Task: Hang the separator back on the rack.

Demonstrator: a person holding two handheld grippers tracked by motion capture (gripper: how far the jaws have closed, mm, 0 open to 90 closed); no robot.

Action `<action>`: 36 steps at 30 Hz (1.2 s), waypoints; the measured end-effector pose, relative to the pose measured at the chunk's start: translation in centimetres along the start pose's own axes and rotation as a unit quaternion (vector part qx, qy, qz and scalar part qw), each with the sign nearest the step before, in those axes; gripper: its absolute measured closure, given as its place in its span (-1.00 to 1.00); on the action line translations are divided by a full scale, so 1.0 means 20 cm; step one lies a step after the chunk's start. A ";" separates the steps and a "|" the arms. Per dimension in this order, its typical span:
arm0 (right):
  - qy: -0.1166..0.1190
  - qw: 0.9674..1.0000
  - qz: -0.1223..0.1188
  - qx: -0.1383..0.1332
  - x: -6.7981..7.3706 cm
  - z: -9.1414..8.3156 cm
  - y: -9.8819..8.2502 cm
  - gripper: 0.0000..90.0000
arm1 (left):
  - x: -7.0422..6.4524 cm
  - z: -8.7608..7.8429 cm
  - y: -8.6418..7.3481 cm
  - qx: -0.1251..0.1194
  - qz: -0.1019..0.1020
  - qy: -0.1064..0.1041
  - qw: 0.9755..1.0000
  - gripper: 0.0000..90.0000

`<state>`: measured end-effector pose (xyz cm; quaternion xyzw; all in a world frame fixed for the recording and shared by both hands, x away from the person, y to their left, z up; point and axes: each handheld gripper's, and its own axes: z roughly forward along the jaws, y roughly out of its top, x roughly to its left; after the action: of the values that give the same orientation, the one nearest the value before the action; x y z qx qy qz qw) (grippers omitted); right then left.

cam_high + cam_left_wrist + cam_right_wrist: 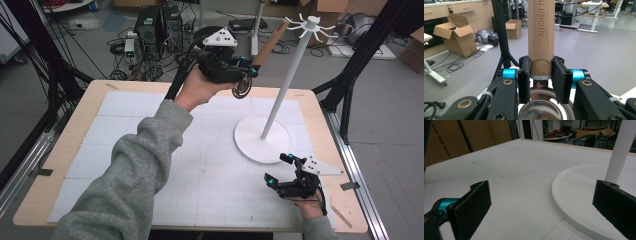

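High view: the left gripper (239, 75), raised at about 12 o'clock over the table (60, 150), pinches a wooden-handled kitchen tool (262, 50) whose round metal head (242, 88) hangs below the jaws. The handle tip points toward 1 o'clock, at the white hanging stand (285, 85). To hang it well, I judge the handle end should be steered slowly to a hook at the top, keeping the grip firm.

Left gripper view: the jaws clamp the smooth, engraved wood just above a shiny steel collar.

Right gripper view: the right gripper (541, 202) rests with jaws spread wide and empty on the matte white gridded mat, beside the stand's round, flat base.
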<state>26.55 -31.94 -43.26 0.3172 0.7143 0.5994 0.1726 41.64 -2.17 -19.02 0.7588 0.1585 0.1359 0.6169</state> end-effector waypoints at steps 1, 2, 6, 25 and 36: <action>0.000 1.000 0.001 0.000 0.00 0.00 0.00 -0.98 | 0.00 0.00 0.00 0.000 0.000 -0.002 1.000 0.54; 0.000 1.000 0.001 0.000 0.00 0.00 0.00 -0.98 | 0.00 0.00 0.00 -0.001 0.000 -0.002 1.000 0.54; 0.000 1.000 0.004 0.002 0.00 0.00 0.00 -0.98 | 0.01 0.01 -0.01 0.000 -0.004 -0.006 1.000 0.54; 0.000 1.000 0.006 0.001 -0.01 0.00 0.00 -0.98 | 0.02 0.07 -0.03 -0.006 -0.014 -0.020 1.000 0.54; 0.000 1.000 0.006 0.000 -0.01 0.00 0.00 -0.98 | 0.01 0.11 -0.03 0.004 -0.015 -0.020 1.000 0.54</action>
<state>26.72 -32.09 -43.36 0.3213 0.7128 0.6001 0.1689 42.70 -3.89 -20.03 0.7610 0.1583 0.1109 0.6192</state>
